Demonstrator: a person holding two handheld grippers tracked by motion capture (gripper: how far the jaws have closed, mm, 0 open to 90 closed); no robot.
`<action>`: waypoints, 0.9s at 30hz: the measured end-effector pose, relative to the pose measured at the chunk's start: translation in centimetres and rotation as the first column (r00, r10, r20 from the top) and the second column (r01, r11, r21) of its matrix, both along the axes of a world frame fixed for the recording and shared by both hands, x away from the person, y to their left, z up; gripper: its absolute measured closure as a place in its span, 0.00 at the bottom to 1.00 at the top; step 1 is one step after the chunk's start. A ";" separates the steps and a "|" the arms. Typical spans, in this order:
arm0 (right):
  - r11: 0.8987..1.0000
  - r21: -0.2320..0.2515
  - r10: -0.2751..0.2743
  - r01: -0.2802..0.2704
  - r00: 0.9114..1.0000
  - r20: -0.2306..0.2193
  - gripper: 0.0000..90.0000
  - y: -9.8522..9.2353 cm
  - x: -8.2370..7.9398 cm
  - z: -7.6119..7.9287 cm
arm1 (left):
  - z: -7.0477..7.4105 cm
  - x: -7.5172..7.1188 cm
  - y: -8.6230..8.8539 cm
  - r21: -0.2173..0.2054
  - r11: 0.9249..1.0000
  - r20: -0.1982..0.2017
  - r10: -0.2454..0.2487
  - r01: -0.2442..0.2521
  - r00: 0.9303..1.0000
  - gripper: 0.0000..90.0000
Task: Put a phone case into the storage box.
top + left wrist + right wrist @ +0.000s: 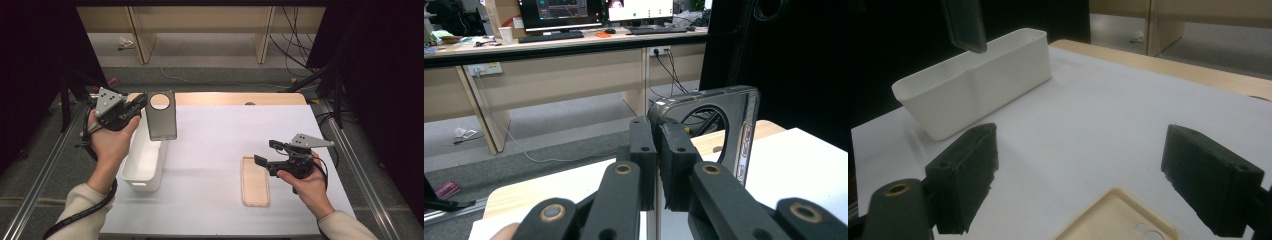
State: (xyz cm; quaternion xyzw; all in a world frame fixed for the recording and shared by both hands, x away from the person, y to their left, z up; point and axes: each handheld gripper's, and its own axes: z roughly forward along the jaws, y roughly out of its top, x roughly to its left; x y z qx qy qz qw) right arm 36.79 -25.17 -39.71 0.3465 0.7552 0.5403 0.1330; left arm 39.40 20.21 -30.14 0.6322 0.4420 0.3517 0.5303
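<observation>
Dark grey translucent phone case with a round camera cutout point(161, 121) is pinched by its edge between the left gripper's point(137, 106) jaws, pads point(674, 155) clamped tight on it. Case hangs upright in the air, cutout at top, above the far end of the white rectangular plastic bin point(145, 165); its lower corner point(964, 22) shows over the bin's rim in the right gripper view. Left hand point(111, 137) holds the gripper over the bin's left side.

Right gripper point(265, 152) jaws spread wide, nothing between pads point(965, 175); it sits low over the white table sheet point(215, 135), just beside the beige translucent phone case point(255, 181) lying flat. Bin and beige case well apart. Wooden table edge point(225, 98) beyond the sheet.
</observation>
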 end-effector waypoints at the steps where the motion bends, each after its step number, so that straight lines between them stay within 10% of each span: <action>1: 1.000 -0.001 0.000 0.000 1.000 0.000 0.18 0.0 0.0 0.0 | 0.0 0.0 0.1 0.001 1.000 0.001 0.001 -0.001 1.000 0.95; 27: 1.000 0.000 -0.013 0.013 1.000 -0.012 0.18 -0.6 -0.2 -0.1 | 0.1 1.2 1.9 0.017 0.999 0.001 0.037 -0.037 0.999 0.95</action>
